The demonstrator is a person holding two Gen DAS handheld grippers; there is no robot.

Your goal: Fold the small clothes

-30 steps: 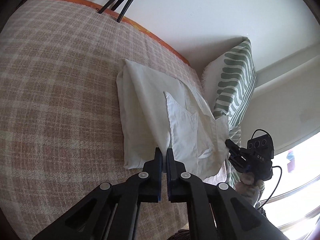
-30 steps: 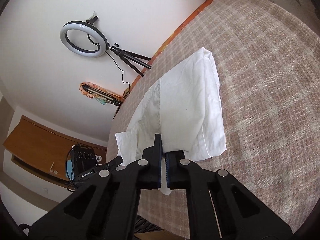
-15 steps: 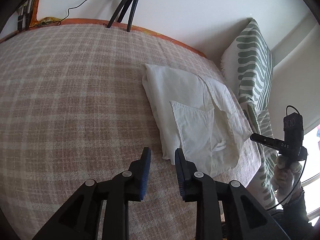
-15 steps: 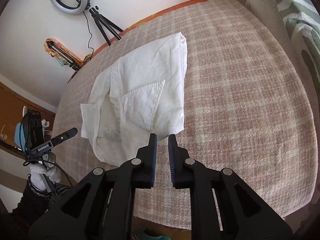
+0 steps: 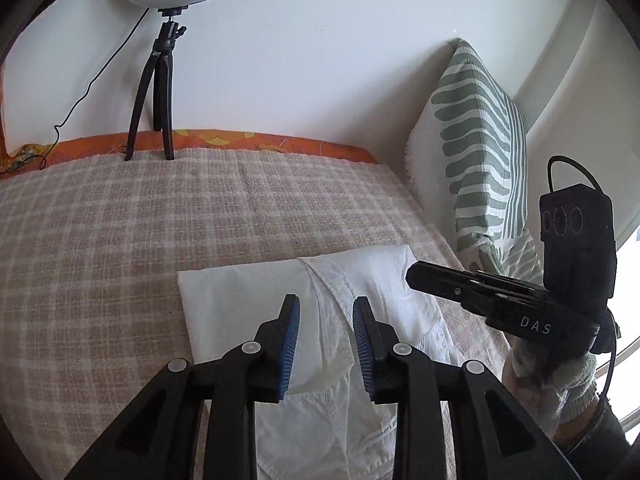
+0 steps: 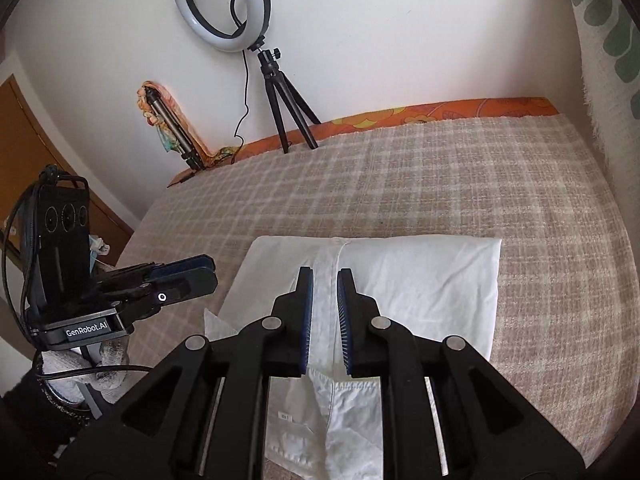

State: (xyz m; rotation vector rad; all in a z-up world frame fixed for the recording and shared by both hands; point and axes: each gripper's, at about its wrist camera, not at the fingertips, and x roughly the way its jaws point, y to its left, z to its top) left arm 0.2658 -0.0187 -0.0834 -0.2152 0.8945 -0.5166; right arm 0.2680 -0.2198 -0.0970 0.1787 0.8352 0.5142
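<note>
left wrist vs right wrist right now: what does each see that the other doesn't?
Left wrist only: the whole striped pillow and the right tool, side on.

Right wrist only: a folded tripod leaning on the wall, a wooden door, and the left tool.

Both: the folded white garment on the plaid bedcover, and the ring light. Each view's own tool is open over the garment.

One garment point(image 6: 416, 280), two tongs point(image 5: 325, 334) point(image 6: 325, 312), one pillow point(image 5: 476, 152).
</note>
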